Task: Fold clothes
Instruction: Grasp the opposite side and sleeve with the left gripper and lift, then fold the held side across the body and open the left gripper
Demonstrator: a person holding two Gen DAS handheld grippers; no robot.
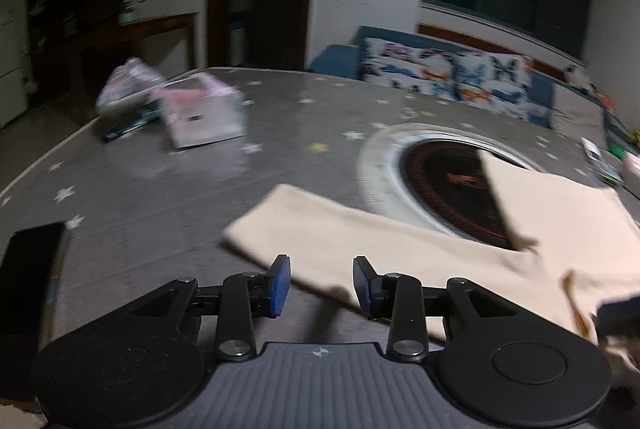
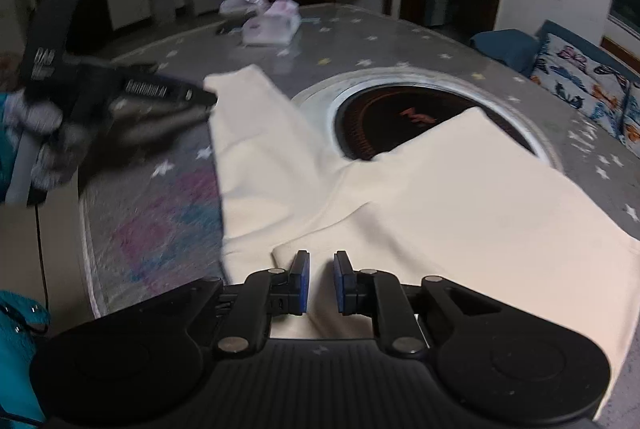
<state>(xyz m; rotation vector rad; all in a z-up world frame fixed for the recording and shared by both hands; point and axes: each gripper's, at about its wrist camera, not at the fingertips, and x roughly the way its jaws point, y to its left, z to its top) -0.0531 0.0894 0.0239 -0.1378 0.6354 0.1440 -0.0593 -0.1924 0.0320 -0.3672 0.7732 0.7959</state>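
A cream garment (image 1: 400, 253) lies spread on the grey star-patterned table (image 1: 160, 189), with two long parts in a V. In the left wrist view my left gripper (image 1: 322, 287) is open, and the near edge of the garment's left-hand part lies between its blue pads (image 1: 282, 285). The right wrist view shows that left gripper (image 2: 208, 97), blurred, at the far end of this part. My right gripper (image 2: 320, 283) stands narrowly open just above the near edge of the garment (image 2: 440, 209), with cloth showing in the gap.
A round recessed heater (image 2: 400, 125) sits in the table's middle, partly covered by the cloth. Pink-white packs (image 2: 272, 23) lie at the far side. A dark phone (image 1: 32, 289) stands at the left edge. A sofa with butterfly cushions (image 1: 460, 77) is beyond.
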